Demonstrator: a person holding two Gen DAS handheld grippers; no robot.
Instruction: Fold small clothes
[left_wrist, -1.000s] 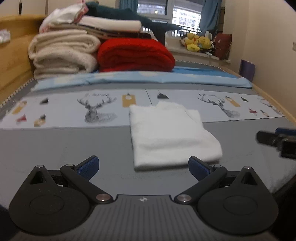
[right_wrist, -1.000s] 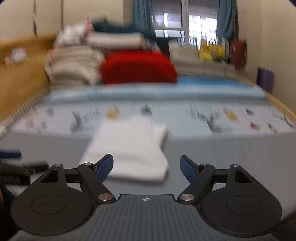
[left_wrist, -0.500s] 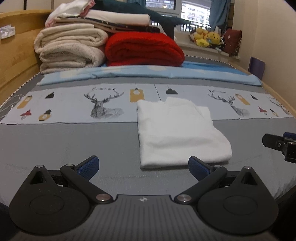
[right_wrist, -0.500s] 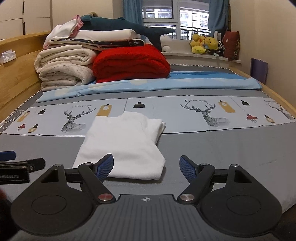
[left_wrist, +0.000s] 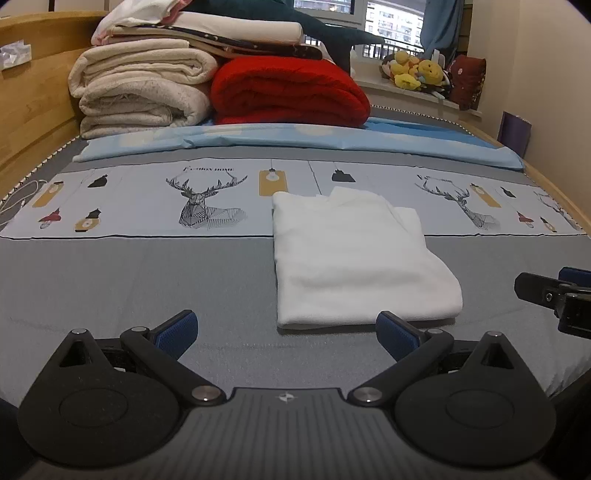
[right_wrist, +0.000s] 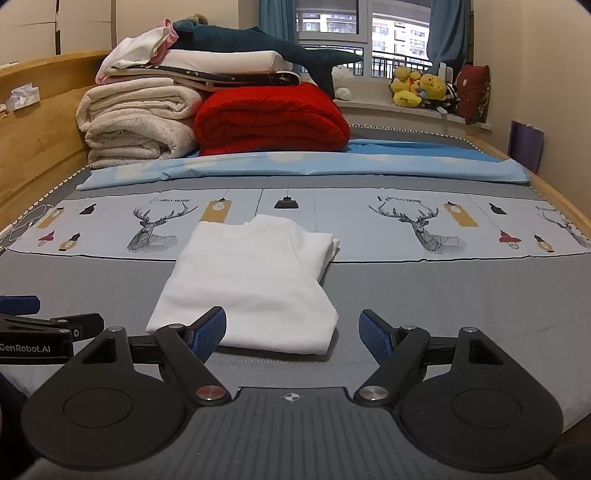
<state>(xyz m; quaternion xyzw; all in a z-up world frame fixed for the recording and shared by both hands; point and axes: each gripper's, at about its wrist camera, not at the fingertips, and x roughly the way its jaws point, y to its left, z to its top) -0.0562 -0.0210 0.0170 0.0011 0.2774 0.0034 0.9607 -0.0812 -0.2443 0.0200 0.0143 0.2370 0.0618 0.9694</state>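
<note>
Folded white garment (left_wrist: 354, 258) lies flat; both grippers' fingers spread, empty.

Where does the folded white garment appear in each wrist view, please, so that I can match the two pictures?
Left wrist view: the folded white garment lies right of centre, beyond the left gripper.
Right wrist view: it lies left of centre, partly behind the right gripper's left finger.
Shared landmark: the red blanket at the back.
</note>
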